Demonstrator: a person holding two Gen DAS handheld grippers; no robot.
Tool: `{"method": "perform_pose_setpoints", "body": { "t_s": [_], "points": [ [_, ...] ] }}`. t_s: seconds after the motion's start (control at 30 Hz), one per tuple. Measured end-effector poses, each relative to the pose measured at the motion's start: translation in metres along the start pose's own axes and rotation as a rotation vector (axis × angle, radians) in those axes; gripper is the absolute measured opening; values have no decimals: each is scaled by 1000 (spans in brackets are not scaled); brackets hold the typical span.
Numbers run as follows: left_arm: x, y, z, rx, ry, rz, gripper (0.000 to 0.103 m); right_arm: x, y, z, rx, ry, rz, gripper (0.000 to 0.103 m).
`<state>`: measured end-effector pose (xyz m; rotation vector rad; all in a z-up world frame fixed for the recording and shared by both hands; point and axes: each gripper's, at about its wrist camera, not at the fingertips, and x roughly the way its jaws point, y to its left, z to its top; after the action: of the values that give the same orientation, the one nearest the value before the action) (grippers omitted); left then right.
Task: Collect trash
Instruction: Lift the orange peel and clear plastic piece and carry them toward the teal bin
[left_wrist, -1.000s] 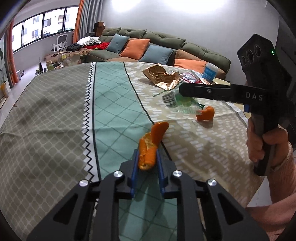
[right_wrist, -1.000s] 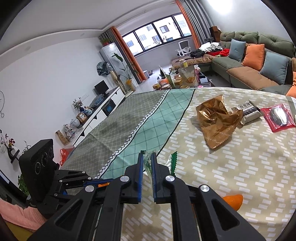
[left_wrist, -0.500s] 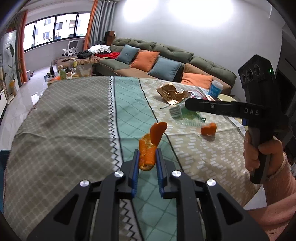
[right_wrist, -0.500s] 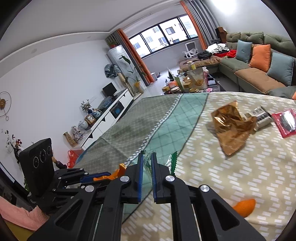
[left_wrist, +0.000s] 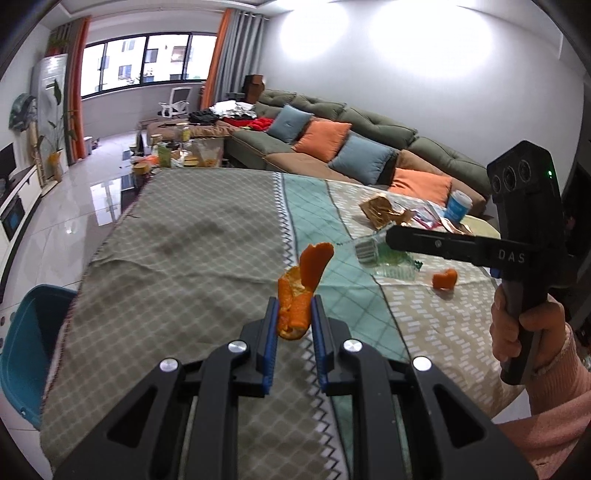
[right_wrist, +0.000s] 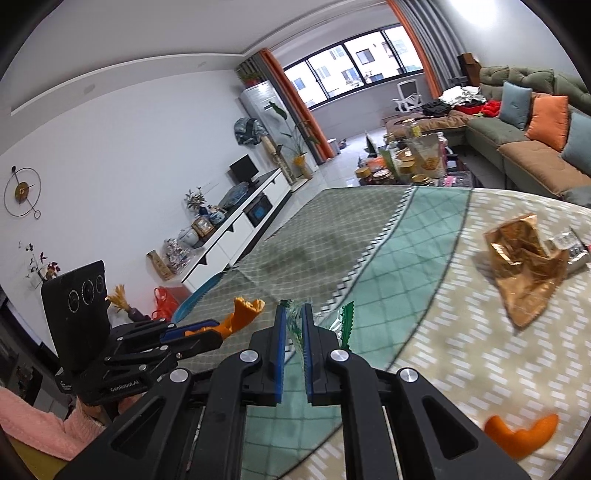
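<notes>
My left gripper (left_wrist: 293, 317) is shut on a curled orange peel (left_wrist: 301, 288) and holds it above the patterned tablecloth (left_wrist: 192, 240). My right gripper (right_wrist: 292, 325) is shut on a clear wrapper with green edges (right_wrist: 345, 323), also lifted; the wrapper shows in the left wrist view (left_wrist: 391, 262). A second orange peel (left_wrist: 445, 278) lies on the cloth at the right and shows in the right wrist view (right_wrist: 521, 434). A crumpled gold foil bag (right_wrist: 524, 271) lies further back. A blue bin (left_wrist: 26, 350) stands at the table's left edge.
A blue-labelled tub (left_wrist: 458, 206), a red packet (left_wrist: 428, 218) and a silver packet (right_wrist: 570, 245) lie at the table's far right. A sofa with cushions (left_wrist: 332, 147) stands behind. A cluttered coffee table (right_wrist: 410, 162) and a white TV unit (right_wrist: 236, 232) stand further off.
Both grippers have swung left with their loads, toward the table's left edge. The blue bin has come into the left wrist view. Both grips are unchanged.
</notes>
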<state>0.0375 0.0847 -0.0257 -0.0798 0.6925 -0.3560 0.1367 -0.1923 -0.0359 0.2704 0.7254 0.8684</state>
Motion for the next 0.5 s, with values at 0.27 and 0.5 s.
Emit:
{"method": "perform_pose_setpoints", "body": {
  "t_s": [0.27, 0.5],
  "points": [
    [-18, 25, -4, -41, -21, 49, 18, 23, 19, 3, -25, 32, 51, 9],
    [-33, 45, -10, -78, -35, 92, 18, 45, 40, 8, -58, 55, 95, 9]
  ]
}}
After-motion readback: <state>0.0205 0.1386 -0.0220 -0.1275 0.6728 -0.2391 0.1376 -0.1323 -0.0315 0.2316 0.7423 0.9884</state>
